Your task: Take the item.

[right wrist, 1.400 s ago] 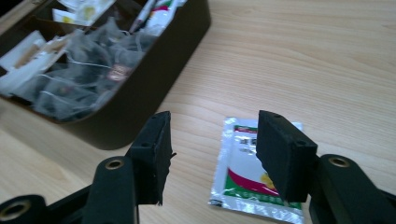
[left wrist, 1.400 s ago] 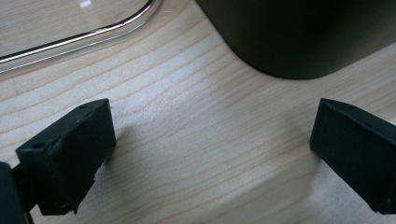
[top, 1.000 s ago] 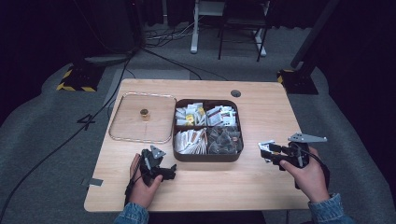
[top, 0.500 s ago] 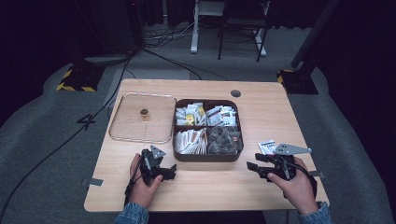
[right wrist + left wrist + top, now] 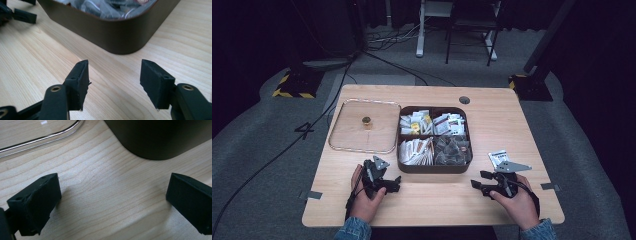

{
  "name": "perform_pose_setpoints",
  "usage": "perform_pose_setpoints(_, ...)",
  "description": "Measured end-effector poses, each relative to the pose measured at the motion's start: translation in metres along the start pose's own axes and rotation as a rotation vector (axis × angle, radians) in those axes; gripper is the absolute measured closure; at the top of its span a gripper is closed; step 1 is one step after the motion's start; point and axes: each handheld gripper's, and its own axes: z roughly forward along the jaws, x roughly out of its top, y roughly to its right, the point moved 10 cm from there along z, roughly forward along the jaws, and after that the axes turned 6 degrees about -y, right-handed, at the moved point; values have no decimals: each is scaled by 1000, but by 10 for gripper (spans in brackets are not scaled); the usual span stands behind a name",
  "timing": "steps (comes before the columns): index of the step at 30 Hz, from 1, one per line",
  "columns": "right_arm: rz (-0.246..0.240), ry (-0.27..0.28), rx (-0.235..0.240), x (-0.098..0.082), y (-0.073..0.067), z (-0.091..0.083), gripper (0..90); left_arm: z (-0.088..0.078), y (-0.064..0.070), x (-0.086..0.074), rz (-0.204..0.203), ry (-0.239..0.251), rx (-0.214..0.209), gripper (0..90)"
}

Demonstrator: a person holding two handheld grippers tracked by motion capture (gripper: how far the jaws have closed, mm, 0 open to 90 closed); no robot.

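Note:
A dark brown compartment box (image 5: 432,167) stands mid-table, holding several tea bags and sachets. A single white sachet (image 5: 498,157) lies flat on the wood to its right. My right gripper (image 5: 478,179) rests low near the front edge, below that sachet and pointing left at the box corner (image 5: 112,35). Its jaws have just been opening further and hold nothing (image 5: 115,70). My left gripper (image 5: 396,183) sits in front of the box's left corner (image 5: 160,140). It is open wide over bare wood (image 5: 113,192).
The box's clear lid (image 5: 364,127), with a small knob, lies left of the box, and its rim (image 5: 37,140) runs past my left gripper. The table's front edge is close behind both hands. My left gripper's jaw (image 5: 22,15) appears far off in the right gripper view.
My right gripper has come down and back from the white sachet toward the front edge, turning to point left. The sachet stays where it was. The left hand has kept still.

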Motion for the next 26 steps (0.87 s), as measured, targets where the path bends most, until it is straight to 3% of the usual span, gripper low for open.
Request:
perform_pose_setpoints(7, -46, -41, -20, -11, -2, 12, 395, 0, 0, 0, 1, 0, -3, 2)
perform_pose_setpoints(14, -104, -30, -57, -14, -3, 20, 356, 0, 0, 1, 3, -1, -4, 2)
perform_pose_setpoints(18, -122, -50, -79, -19, -1, 25, 303, 1, 0, 1, 5, 0, -4, 2)
perform_pose_setpoints(22, -154, -54, -99, -20, 0, 31, 146, 1, 0, 1, 7, -1, -4, 2)
perform_pose_setpoints(26, -153, -57, -103, -19, -1, 32, 129, 1, 1, 1, 4, -1, -5, 2)
